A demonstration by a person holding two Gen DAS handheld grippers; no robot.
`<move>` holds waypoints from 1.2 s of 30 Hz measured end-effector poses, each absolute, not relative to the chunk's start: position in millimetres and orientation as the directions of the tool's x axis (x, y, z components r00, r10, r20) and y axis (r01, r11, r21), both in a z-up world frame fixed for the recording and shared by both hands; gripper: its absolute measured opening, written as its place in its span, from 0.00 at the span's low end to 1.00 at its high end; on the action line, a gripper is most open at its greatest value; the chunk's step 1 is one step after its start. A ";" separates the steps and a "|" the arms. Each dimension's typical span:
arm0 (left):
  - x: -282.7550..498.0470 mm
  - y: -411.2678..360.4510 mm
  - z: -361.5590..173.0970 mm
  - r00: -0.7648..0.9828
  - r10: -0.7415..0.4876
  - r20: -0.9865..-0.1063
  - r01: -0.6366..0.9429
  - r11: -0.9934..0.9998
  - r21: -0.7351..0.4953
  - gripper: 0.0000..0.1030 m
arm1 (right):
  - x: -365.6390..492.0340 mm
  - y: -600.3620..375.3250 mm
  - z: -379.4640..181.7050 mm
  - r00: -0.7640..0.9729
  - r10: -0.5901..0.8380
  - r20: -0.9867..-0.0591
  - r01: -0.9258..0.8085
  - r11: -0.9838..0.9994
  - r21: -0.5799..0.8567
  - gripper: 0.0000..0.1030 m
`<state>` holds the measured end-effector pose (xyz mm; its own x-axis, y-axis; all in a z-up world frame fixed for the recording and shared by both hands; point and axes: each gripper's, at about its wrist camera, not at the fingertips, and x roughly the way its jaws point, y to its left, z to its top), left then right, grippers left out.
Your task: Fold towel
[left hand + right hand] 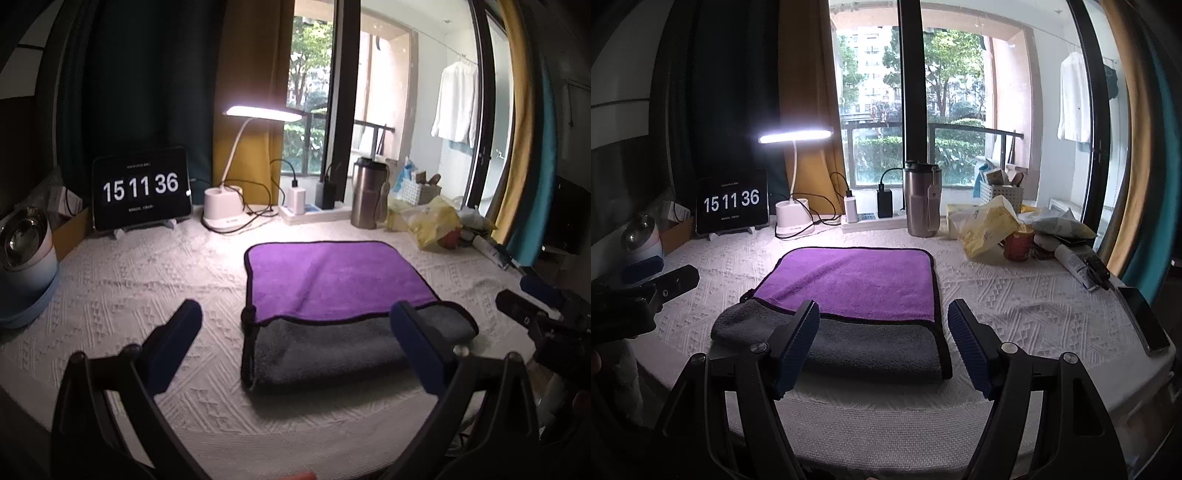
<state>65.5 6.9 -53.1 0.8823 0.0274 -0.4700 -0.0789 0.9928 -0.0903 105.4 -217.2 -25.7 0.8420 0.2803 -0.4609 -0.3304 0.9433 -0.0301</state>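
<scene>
Left gripper (pixel 295 314): jaws spread wide, nothing held, hovering over worktop (pixel 147 266) near front edge. Right gripper (pixel 882 314): also spread, empty, above front edge. Towel (pixel 849 284) just ahead of both, folded, flat near front edge toward middle; purple face up, grey layer showing along near side. Left gripper's right finger (pixel 417 332) overlapping towel's grey edge in view; contact unclear.
</scene>
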 end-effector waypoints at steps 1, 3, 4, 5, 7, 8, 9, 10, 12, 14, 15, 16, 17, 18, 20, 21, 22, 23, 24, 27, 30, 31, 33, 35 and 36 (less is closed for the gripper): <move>70.6 7.0 -56.3 0.873 0.027 -0.486 -0.080 0.993 -0.089 0.99 | 109.8 -218.2 -28.3 0.838 0.276 -0.471 -0.327 0.945 -0.027 0.73; 80.6 6.7 -62.5 0.857 0.022 -0.515 -0.079 0.993 -0.088 0.99 | 120.7 -221.4 -33.3 0.824 0.269 -0.499 -0.319 0.948 -0.017 0.73; 84.5 6.4 -65.2 0.851 0.021 -0.525 -0.077 0.993 -0.086 0.99 | 125.9 -222.6 -36.3 0.820 0.261 -0.509 -0.311 0.950 -0.014 0.73; 88.4 5.5 -67.5 0.845 0.020 -0.535 -0.077 0.994 -0.083 0.99 | 131.5 -224.6 -38.9 0.815 0.254 -0.521 -0.304 0.953 -0.011 0.73; 96.9 4.9 -72.2 0.830 0.017 -0.557 -0.076 0.994 -0.082 0.99 | 142.4 -228.5 -44.7 0.799 0.250 -0.547 -0.299 0.954 -0.001 0.73; 100.9 5.5 -75.1 0.822 0.013 -0.570 -0.076 0.993 -0.087 0.99 | 148.0 -229.8 -47.7 0.790 0.247 -0.561 -0.297 0.955 0.003 0.73; 105.7 6.6 -78.6 0.810 0.010 -0.586 -0.079 0.993 -0.092 0.99 | 153.6 -230.7 -51.2 0.782 0.244 -0.574 -0.295 0.956 0.005 0.73; 110.4 8.3 -82.0 0.799 0.008 -0.601 -0.083 0.992 -0.097 0.99 | 158.1 -231.2 -54.3 0.773 0.241 -0.586 -0.293 0.956 0.007 0.72; 118.0 10.8 -87.8 0.781 0.004 -0.624 -0.089 0.991 -0.104 0.99 | 168.3 -231.3 -60.0 0.752 0.234 -0.616 -0.289 0.957 0.011 0.72; 124.0 11.8 -92.2 0.770 0.006 -0.638 -0.093 0.990 -0.104 0.98 | 176.7 -230.8 -66.0 0.732 0.230 -0.641 -0.289 0.957 0.014 0.71; 127.4 12.0 -94.1 0.764 0.005 -0.645 -0.093 0.990 -0.102 0.98 | 179.5 -230.8 -68.3 0.723 0.228 -0.652 -0.288 0.957 0.014 0.70; 130.8 12.4 -96.1 0.758 0.006 -0.653 -0.094 0.991 -0.100 0.97 | 183.0 -230.4 -70.7 0.716 0.224 -0.661 -0.287 0.958 0.014 0.70; 133.6 12.3 -98.1 0.750 0.006 -0.661 -0.096 0.990 -0.099 0.96 | 186.0 -229.5 -72.1 0.708 0.221 -0.671 -0.286 0.958 0.014 0.69; 136.6 12.4 -100.4 0.740 0.005 -0.672 -0.097 0.990 -0.099 0.92 | 189.3 -228.9 -73.8 0.702 0.218 -0.678 -0.285 0.958 0.013 0.69; 143.1 13.0 -105.6 0.720 0.003 -0.694 -0.098 0.990 -0.098 0.90 | 195.2 -227.2 -77.2 0.692 0.215 -0.689 -0.286 0.958 0.012 0.68; 146.5 13.4 -108.5 0.709 0.002 -0.706 -0.098 0.990 -0.096 0.89 | 197.5 -226.9 -78.4 0.686 0.214 -0.695 -0.286 0.958 0.013 0.68; 149.3 13.9 -111.1 0.699 0.000 -0.715 -0.099 0.990 -0.097 0.87 | 200.0 -226.4 -79.7 0.681 0.213 -0.700 -0.285 0.958 0.013 0.67; 150.9 14.3 -113.5 0.692 -0.001 -0.722 -0.100 0.990 -0.098 0.86 | 202.1 -226.1 -80.9 0.677 0.211 -0.706 -0.285 0.959 0.013 0.67; 152.2 14.2 -115.7 0.686 -0.004 -0.728 -0.099 0.990 -0.098 0.84 | 203.2 -225.7 -81.9 0.673 0.208 -0.709 -0.284 0.959 0.012 0.66; 154.3 13.7 -120.7 0.670 -0.010 -0.742 -0.092 0.991 -0.097 0.73 | 207.1 -224.8 -85.5 0.660 0.203 -0.724 -0.285 0.958 0.009 0.64; 156.6 12.0 -125.1 0.654 -0.004 -0.756 -0.086 0.993 -0.079 0.62 | 209.9 -223.2 -88.1 0.646 0.200 -0.737 -0.287 0.958 0.008 0.59; 157.3 11.5 -127.1 0.648 -0.003 -0.762 -0.085 0.993 -0.076 0.56 | 210.7 -222.9 -89.4 0.641 0.199 -0.741 -0.289 0.957 0.008 0.57; 159.1 11.6 -131.5 0.633 -0.012 -0.774 -0.082 0.993 -0.082 0.47 | 212.7 -221.7 -93.4 0.628 0.193 -0.754 -0.291 0.957 0.003 0.47; 158.3 11.5 -133.6 0.634 -0.007 -0.774 -0.082 0.994 -0.076 0.41 | 213.7 -221.0 -96.4 0.620 0.186 -0.762 -0.291 0.957 -0.003 0.37; 157.4 11.5 -133.3 0.638 -0.002 -0.770 -0.082 0.994 -0.071 0.37 | 213.2 -220.1 -96.8 0.621 0.182 -0.762 -0.292 0.956 -0.010 0.30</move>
<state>157.4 11.5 -133.3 0.6382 -0.0021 -0.7699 -0.0823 0.9941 -0.0710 213.2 -220.1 -96.8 0.6211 0.1821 -0.7623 -0.2925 0.9562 -0.0099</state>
